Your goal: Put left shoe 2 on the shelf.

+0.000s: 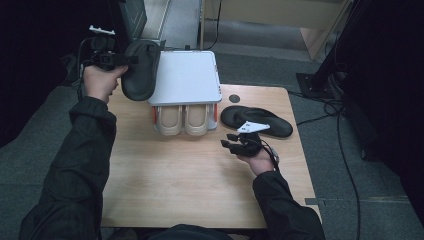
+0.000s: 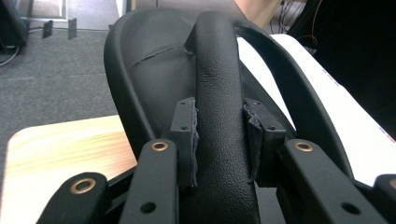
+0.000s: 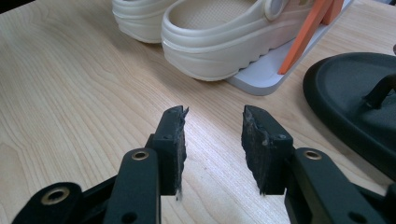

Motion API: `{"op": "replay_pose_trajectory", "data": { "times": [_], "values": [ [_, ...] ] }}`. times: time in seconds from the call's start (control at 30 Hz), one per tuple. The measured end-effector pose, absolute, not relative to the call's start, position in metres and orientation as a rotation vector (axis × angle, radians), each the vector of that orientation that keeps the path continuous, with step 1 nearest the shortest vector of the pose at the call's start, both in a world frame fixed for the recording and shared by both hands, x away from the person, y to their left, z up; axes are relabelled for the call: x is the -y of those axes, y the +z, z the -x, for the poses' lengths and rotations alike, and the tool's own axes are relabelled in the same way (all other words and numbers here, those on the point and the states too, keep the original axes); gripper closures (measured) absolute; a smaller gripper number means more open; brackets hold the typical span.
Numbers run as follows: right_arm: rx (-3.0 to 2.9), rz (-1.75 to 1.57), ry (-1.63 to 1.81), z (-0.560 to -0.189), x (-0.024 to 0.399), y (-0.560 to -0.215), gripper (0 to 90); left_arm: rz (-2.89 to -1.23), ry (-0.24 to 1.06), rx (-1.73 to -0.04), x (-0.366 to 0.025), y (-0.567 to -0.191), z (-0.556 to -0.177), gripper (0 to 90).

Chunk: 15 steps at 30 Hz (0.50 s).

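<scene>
Pinching the strap of a black flip-flop point(image 2: 219, 93), the left gripper point(image 1: 107, 57) holds it in the air beside the white shoe rack point(image 1: 186, 77), apparently so it can go onto the top shelf. Its pads point(image 2: 187, 140) press the strap from both sides, which lets the sole hang free. Nearer the person, the right gripper point(image 3: 212, 144) rests over bare table point(image 3: 70, 93) with pads spread and nothing between them. Beyond it lie the second flip-flop point(image 1: 257, 120) and cream clogs point(image 3: 219, 42) on the lower shelf. Clog toes are hidden under the shelf above them; the held sole's underside faces away.
</scene>
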State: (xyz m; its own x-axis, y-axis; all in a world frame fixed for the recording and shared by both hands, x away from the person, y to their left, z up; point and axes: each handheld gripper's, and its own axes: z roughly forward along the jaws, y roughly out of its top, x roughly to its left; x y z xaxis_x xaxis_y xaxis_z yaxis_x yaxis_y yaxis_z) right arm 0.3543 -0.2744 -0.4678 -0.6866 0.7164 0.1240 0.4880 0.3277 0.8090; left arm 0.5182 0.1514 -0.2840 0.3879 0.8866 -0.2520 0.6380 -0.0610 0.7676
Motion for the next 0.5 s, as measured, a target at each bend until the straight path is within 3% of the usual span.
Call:
{"op": "replay_pose_trajectory", "data": {
  "times": [0.5],
  "values": [
    [-2.355, -1.071, 1.290, -0.355, 0.273, -0.468, 60.2, -1.831, 0.327, -1.326, -0.100, -0.304, -0.537, 68.3]
  ]
}}
